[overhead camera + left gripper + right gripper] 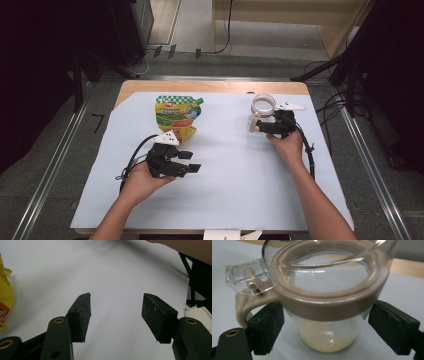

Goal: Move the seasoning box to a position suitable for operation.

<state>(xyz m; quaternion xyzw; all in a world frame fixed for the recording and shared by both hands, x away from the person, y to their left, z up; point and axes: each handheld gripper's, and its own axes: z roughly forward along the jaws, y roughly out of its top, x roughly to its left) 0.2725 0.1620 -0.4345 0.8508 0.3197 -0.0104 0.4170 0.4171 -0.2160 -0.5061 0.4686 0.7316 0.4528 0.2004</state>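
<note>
High view: a clear jar (263, 106) with a tan rim band stands at the far right of the white sheet (225, 170) that covers the wooden table (210, 86). The right gripper (260, 125) has its jaws on either side of the jar. From the right gripper view, the jar (329, 307) sits between the two black pads with a gap showing at the right pad, so the jaws stand open around it and do not press on it; pale yellow grains lie in its bottom, and a clear flip tab with a tan loop sticks out at its left.

A yellow and green pouch (176, 117) with a green cap lies flat at the far middle of the sheet, well apart from the jar. The left gripper (192, 162) rests just in front of the pouch, jaws apart with nothing between them. Nothing lies between the two grippers but bare sheet.

Grey floor with metal rails surrounds the table; dark stands and cables flank it, and a wooden frame stands beyond.
</note>
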